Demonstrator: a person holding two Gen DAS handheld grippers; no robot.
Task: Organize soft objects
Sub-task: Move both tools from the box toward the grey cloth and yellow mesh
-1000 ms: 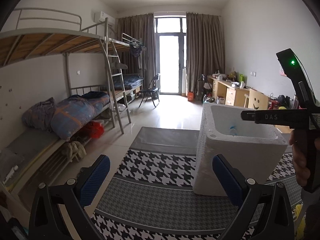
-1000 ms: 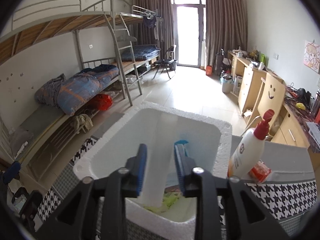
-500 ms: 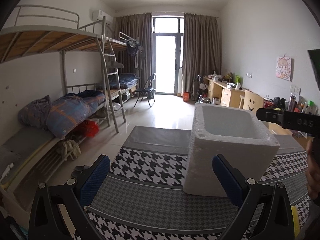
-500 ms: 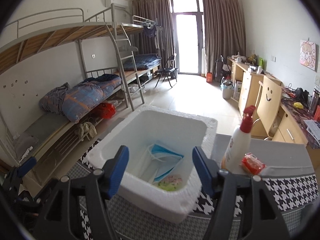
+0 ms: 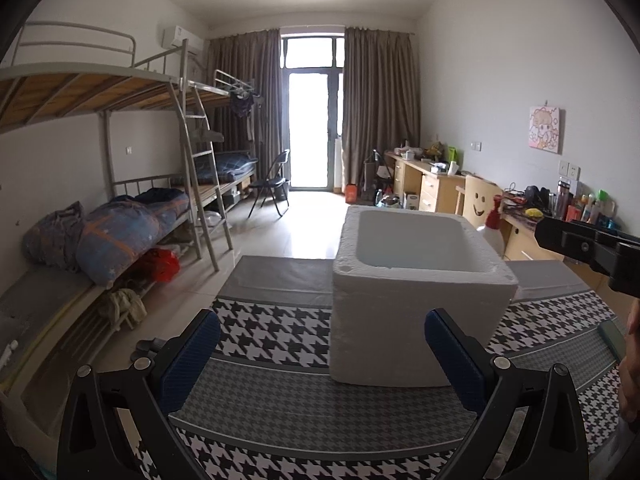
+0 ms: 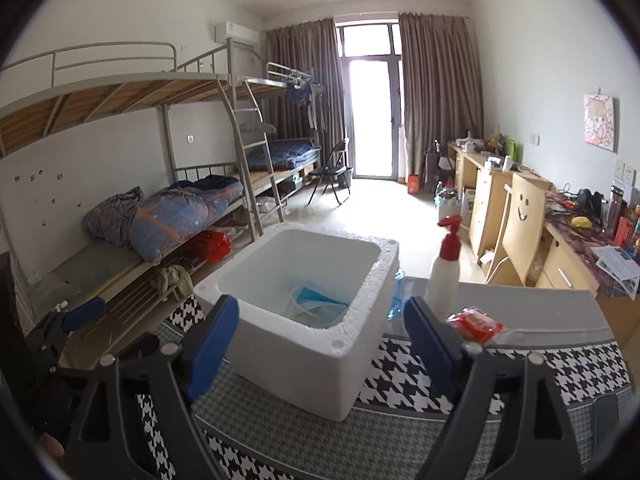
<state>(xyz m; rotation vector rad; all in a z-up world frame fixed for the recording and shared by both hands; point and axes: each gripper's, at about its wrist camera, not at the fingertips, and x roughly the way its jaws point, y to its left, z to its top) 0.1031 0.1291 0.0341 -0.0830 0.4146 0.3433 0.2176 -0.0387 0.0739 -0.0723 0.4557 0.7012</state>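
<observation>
Two grippers hang over a counter (image 6: 520,320) covered with a black-and-white houndstooth cloth (image 5: 280,328), and neither one holds anything. The right gripper (image 6: 322,344) has its blue-padded fingers (image 6: 212,344) spread wide; they have just been opening, and nothing lies between them. It sits on the near side of a white foam box (image 6: 304,368), which stands on the cloth. Inside the box, against its far right corner, lies a blue face mask (image 6: 320,306) with its white ear loops tangled beside it. Just past the box's right wall a crumpled blue plastic item (image 6: 396,296) shows on the counter; what it is cannot be made out. Right of that stands a white pump bottle (image 6: 442,276) with a red top, upright, and a small red packet (image 6: 476,322) lies near its base.

In the left wrist view the left gripper (image 5: 322,354) also has its fingers (image 5: 192,356) wide apart and empty, aimed at the near wall of the foam box (image 5: 412,320) from lower down, so the box's contents are hidden there. The black body of the right gripper (image 5: 588,246) enters at the right edge, with part of a hand (image 5: 632,364) below it.

Bunk beds (image 6: 132,216) with a rolled blue quilt (image 6: 176,216) line the left wall.
</observation>
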